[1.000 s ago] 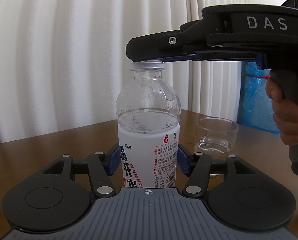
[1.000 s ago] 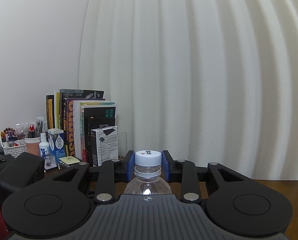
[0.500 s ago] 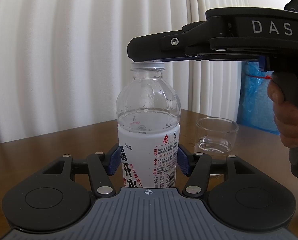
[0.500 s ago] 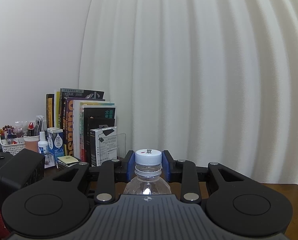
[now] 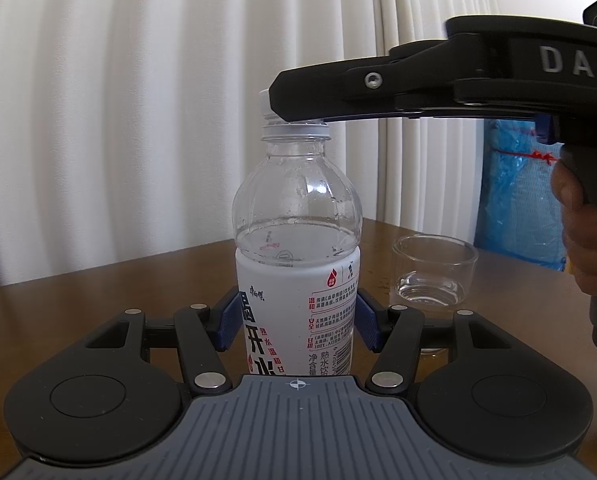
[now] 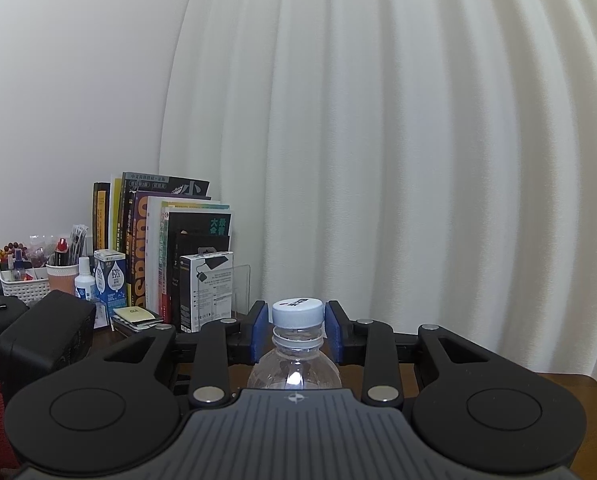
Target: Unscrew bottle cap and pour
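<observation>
A: Status?
B: Left gripper (image 5: pixel 296 322) clamped the bottle (image 5: pixel 296 280) upright on the table (image 5: pixel 98 292). Right gripper (image 6: pixel 297 326) jaws had just been opening, cap (image 6: pixel 297 312) between them, on the neck, slightly cocked.
A: Pour?
B: Not started; glass (image 5: pixel 434 276) nearly empty.

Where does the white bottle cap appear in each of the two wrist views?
Left wrist view: the white cap is upper centre, mostly hidden behind the right gripper.
Right wrist view: the cap is low centre, between the blue pads, a small gap on each side.
Shared landmark: the clear bottle under it.
</observation>
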The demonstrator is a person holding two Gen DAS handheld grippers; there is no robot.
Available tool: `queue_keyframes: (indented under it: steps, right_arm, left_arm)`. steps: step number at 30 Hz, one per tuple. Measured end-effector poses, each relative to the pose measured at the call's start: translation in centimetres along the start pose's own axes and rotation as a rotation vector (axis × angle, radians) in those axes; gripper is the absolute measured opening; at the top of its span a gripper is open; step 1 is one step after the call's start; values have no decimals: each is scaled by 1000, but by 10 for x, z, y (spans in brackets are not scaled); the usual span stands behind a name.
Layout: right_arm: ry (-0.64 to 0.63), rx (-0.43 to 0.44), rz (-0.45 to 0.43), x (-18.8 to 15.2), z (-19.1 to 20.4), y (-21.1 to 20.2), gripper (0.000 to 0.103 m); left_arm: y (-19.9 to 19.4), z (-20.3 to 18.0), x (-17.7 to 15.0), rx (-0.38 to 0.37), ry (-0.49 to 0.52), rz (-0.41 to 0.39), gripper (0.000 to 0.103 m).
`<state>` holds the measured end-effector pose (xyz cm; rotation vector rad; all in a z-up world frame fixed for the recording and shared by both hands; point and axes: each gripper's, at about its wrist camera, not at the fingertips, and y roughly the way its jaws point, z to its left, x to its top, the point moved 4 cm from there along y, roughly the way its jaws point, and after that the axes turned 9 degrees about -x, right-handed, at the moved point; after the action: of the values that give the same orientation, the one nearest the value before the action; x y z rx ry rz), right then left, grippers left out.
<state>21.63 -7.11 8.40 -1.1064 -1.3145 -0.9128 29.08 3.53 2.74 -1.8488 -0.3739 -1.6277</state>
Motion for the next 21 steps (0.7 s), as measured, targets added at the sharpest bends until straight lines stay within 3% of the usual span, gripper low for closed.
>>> queue_keyframes:
  steps: [21]
  right_arm:
    - [-31, -3, -3, 9, 6, -2, 47]
  left_arm:
    - [1, 5, -4, -1, 0, -2, 58]
